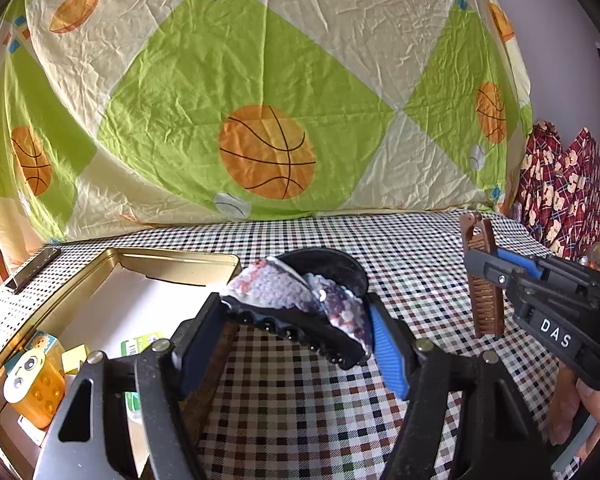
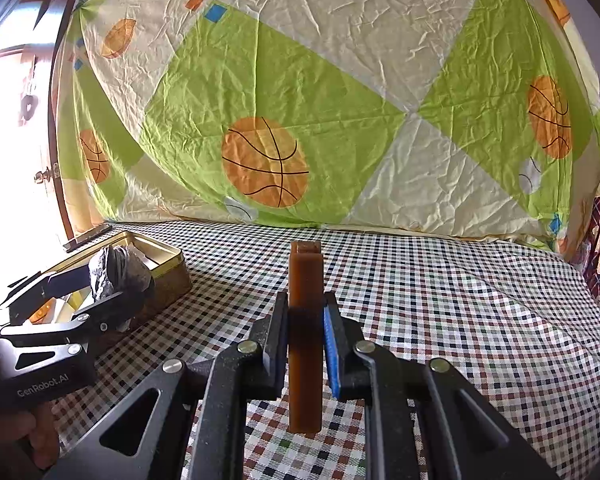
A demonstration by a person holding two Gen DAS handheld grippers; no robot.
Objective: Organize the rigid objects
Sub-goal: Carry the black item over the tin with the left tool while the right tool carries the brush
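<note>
My left gripper (image 1: 296,322) is shut on a black claw hair clip (image 1: 288,292) covered in purple and white sequins, held just above the checked cloth beside the open gold tin (image 1: 180,258). The right wrist view shows that left gripper (image 2: 112,284) and the clip (image 2: 116,268) at the tin's (image 2: 172,280) near wall. My right gripper (image 2: 305,308) is shut on a brown comb (image 2: 306,268) that stands upright between the pads. From the left wrist view, the comb (image 1: 486,304) hangs teeth leftward in the right gripper (image 1: 480,268), off to the right of the clip.
Inside the tin lie an orange toy-like block (image 1: 36,388), a yellow block (image 1: 76,358) and a green-printed packet (image 1: 140,344). A metal strip (image 1: 32,268) lies behind the tin. A basketball-print sheet (image 2: 300,100) backs the checked tabletop (image 2: 460,300). Red patterned fabric (image 1: 560,192) sits far right.
</note>
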